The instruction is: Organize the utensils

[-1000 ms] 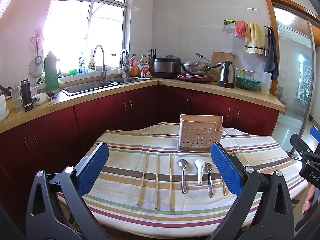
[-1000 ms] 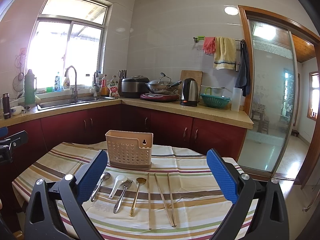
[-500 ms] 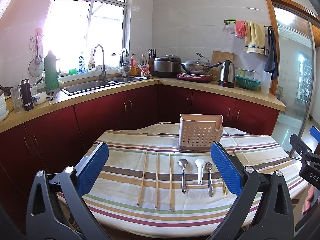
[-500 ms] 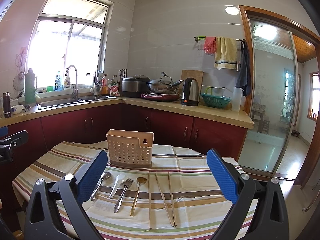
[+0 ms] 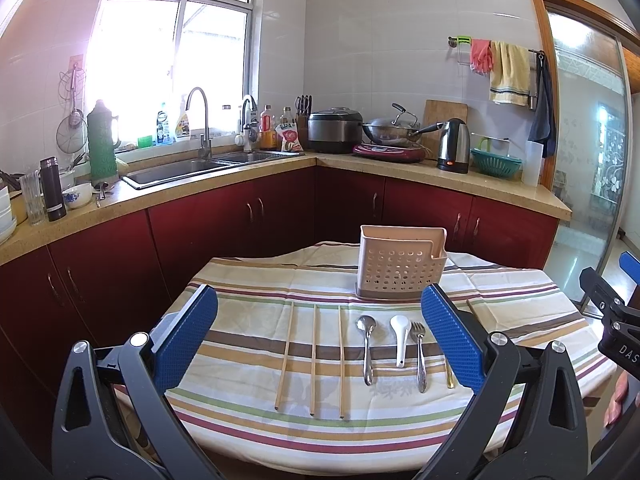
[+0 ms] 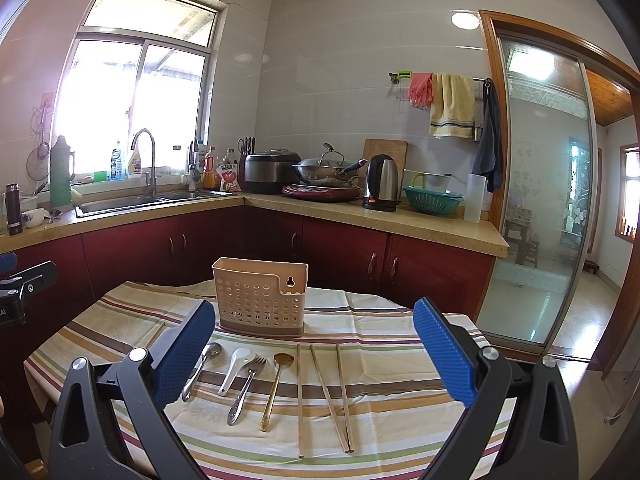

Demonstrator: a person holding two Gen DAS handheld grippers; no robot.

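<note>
A beige perforated utensil caddy (image 5: pixel 401 268) (image 6: pixel 260 296) stands upright at the back of a striped tablecloth (image 5: pixel 248 364) (image 6: pixel 384 360). In front of it lie three wooden chopsticks (image 5: pixel 313 358) (image 6: pixel 326 394), a metal spoon (image 5: pixel 367 346) (image 6: pixel 200 368), a white ceramic spoon (image 5: pixel 401 338) (image 6: pixel 236 368), a fork (image 5: pixel 420 354) (image 6: pixel 246 388) and a gold spoon (image 6: pixel 275 388), partly hidden behind a finger in the left wrist view. My left gripper (image 5: pixel 320 340) hovers open over the near left of the row. My right gripper (image 6: pixel 314 354) hovers open over the utensils, holding nothing.
Red kitchen cabinets (image 5: pixel 240 220) with a stone counter run behind the table, carrying a sink (image 5: pixel 180 168), rice cooker (image 5: pixel 335 130), wok and kettle (image 6: pixel 382 182). A glass sliding door (image 6: pixel 540 200) stands to the right. The right gripper's body (image 5: pixel 612 320) shows at the left view's edge.
</note>
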